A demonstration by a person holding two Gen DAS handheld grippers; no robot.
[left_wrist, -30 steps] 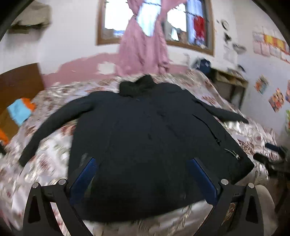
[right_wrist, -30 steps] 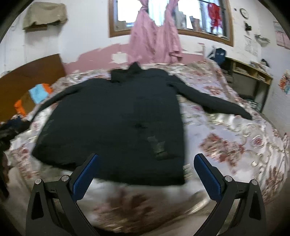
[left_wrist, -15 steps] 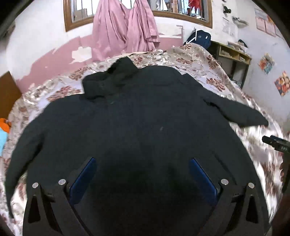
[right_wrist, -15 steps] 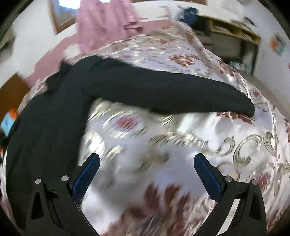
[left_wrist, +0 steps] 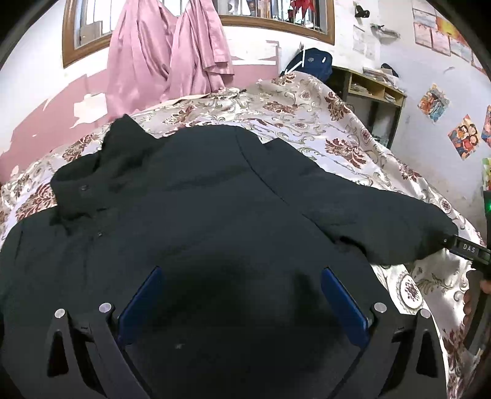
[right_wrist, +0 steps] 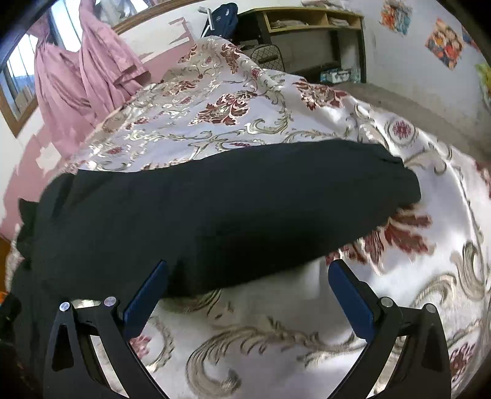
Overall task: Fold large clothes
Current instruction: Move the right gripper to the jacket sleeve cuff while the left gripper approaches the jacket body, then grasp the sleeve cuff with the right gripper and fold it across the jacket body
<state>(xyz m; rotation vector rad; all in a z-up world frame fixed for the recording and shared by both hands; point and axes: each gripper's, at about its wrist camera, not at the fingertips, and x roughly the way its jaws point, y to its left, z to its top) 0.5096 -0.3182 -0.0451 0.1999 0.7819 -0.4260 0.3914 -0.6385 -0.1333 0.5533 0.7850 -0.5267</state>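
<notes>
A large black jacket (left_wrist: 214,208) lies spread flat on the floral bedspread (left_wrist: 322,122), collar toward the far wall. My left gripper (left_wrist: 241,294) hovers open low over the jacket's chest, nothing between its blue pads. The jacket's right sleeve (right_wrist: 245,202) stretches out across the bed to its cuff at the right. My right gripper (right_wrist: 247,290) stands open just in front of that sleeve's near edge, its left pad (right_wrist: 147,291) against the fabric, holding nothing. In the left wrist view the right gripper (left_wrist: 466,247) shows at the sleeve's cuff.
Pink curtains (left_wrist: 165,52) hang under a window on the far wall. A wooden shelf unit (right_wrist: 307,27) with a dark blue bag (right_wrist: 222,17) stands beyond the bed's right side. Posters (left_wrist: 463,136) cover the right wall. Bare bedspread (right_wrist: 307,322) lies under my right gripper.
Both grippers have come down and forward from the bed's foot. The left now sits close over the jacket's chest; the right has swung right and closed in on the outstretched sleeve.
</notes>
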